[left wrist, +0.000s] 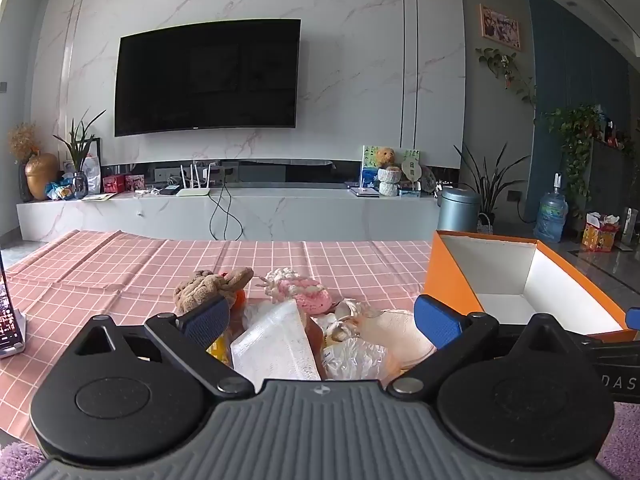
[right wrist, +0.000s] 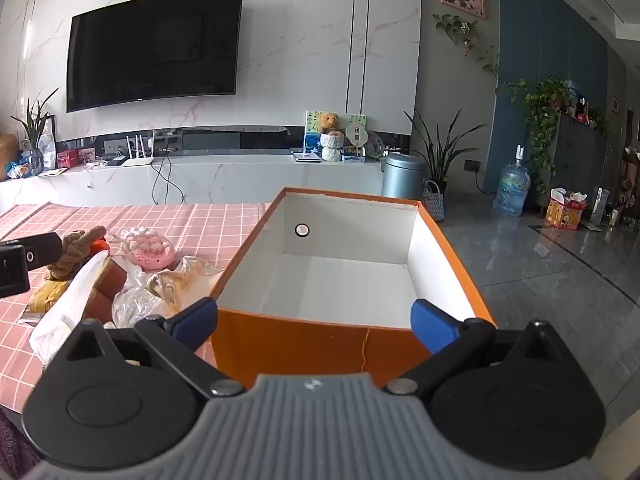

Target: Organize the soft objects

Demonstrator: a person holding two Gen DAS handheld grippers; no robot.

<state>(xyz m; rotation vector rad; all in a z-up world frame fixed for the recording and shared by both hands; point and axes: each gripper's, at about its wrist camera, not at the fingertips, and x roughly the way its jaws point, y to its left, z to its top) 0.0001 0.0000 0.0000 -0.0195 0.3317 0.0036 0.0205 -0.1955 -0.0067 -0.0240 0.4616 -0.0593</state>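
Observation:
A heap of soft things lies on the pink checked tablecloth (left wrist: 100, 268): a brown plush toy (left wrist: 208, 286), a pink and white crocheted piece (left wrist: 308, 294), a white padded pouch (left wrist: 276, 344) and crumpled clear bags (left wrist: 352, 354). My left gripper (left wrist: 322, 320) hovers just in front of the heap, open, with nothing between its blue pads. Right of the heap stands an orange box (right wrist: 304, 344) with a white, empty inside. My right gripper (right wrist: 314, 322) is open at the box's near wall, touching nothing. The same heap shows left of the box, with the plush toy (right wrist: 76, 252) and crocheted piece (right wrist: 150, 252).
A phone (left wrist: 10, 320) on a stand sits at the table's left edge. Beyond the table are a white TV bench (left wrist: 224, 216), a wall TV (left wrist: 208, 76), a grey bin (right wrist: 402, 176), potted plants and a water jug (right wrist: 512, 192). Part of the left gripper (right wrist: 20, 264) juts in at the left.

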